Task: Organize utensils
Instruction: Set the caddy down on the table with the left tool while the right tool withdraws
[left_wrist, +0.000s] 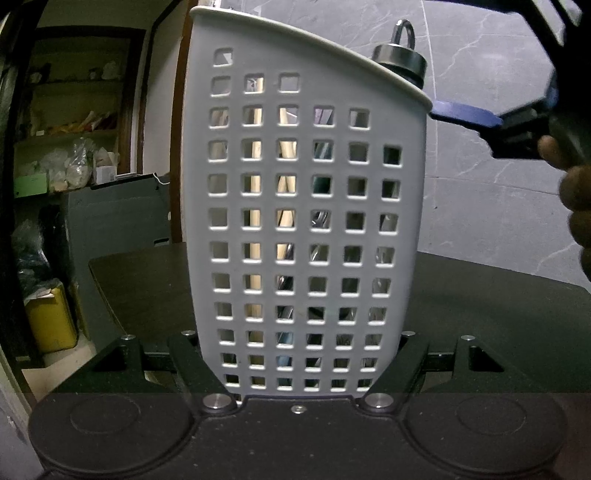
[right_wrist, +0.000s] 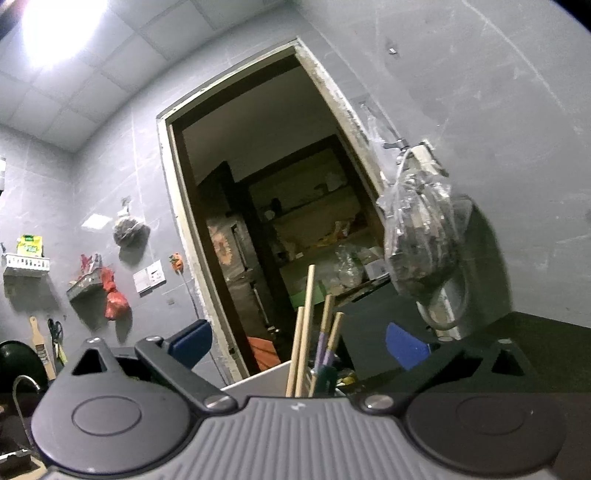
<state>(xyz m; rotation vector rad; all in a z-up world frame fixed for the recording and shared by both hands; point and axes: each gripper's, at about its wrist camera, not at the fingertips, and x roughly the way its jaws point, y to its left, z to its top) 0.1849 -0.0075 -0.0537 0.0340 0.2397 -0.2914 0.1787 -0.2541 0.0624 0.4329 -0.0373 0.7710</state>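
Note:
A white perforated utensil holder (left_wrist: 306, 221) stands upright on the dark table. My left gripper (left_wrist: 301, 354) is shut on its lower part, one finger on each side. Chopsticks and metal utensils show through its holes, and a metal-capped utensil (left_wrist: 400, 57) sticks out at the top right. My right gripper (right_wrist: 299, 347) is open above the holder, its blue pads (right_wrist: 194, 341) spread wide. Wooden chopsticks (right_wrist: 304, 332) and purple-handled ones (right_wrist: 325, 347) stand up between the pads from the holder's white rim (right_wrist: 258, 378). The right gripper also shows in the left wrist view (left_wrist: 465, 114), at the holder's top right.
The dark table (left_wrist: 498, 302) runs to a grey tiled wall (left_wrist: 480, 192). A doorway (right_wrist: 266, 221) opens onto a storeroom with shelves. A plastic bag (right_wrist: 417, 229) hangs on the wall at the right. A faucet (right_wrist: 22, 387) shows at the lower left.

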